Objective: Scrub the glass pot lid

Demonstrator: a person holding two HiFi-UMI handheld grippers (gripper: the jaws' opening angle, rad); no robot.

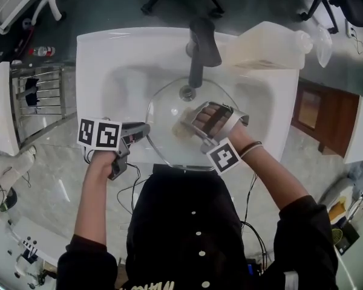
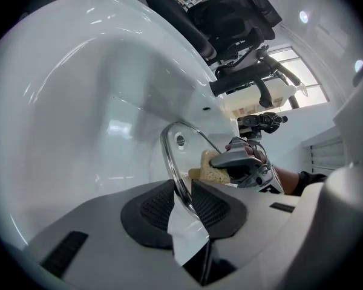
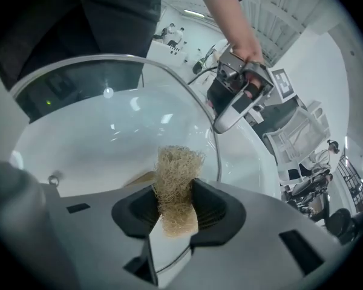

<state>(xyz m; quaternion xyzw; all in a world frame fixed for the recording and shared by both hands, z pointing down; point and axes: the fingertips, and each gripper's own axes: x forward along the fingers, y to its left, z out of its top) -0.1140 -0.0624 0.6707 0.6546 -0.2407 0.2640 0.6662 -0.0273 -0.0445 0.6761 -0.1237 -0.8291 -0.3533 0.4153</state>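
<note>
The glass pot lid [image 1: 166,104] stands tilted in the white sink [image 1: 103,59]. My left gripper [image 1: 146,130] is shut on the lid's left rim. In the left gripper view the metal-edged rim [image 2: 171,153] runs between the two dark pads of the left gripper [image 2: 183,207]. My right gripper [image 1: 189,123] is shut on a tan fibrous scrub sponge [image 1: 180,130] that rests against the glass. The sponge [image 3: 176,180] sticks out between the pads of the right gripper [image 3: 176,209], with the lid [image 3: 121,119] just beyond it. The left gripper [image 3: 242,98] shows at the lid's far edge.
A dark faucet [image 1: 201,50] reaches over the basin above the drain [image 1: 187,92]. A clear plastic container [image 1: 272,47] lies on the sink's right rim. A metal rack [image 1: 39,95] stands to the left. Office chairs stand beyond the sink.
</note>
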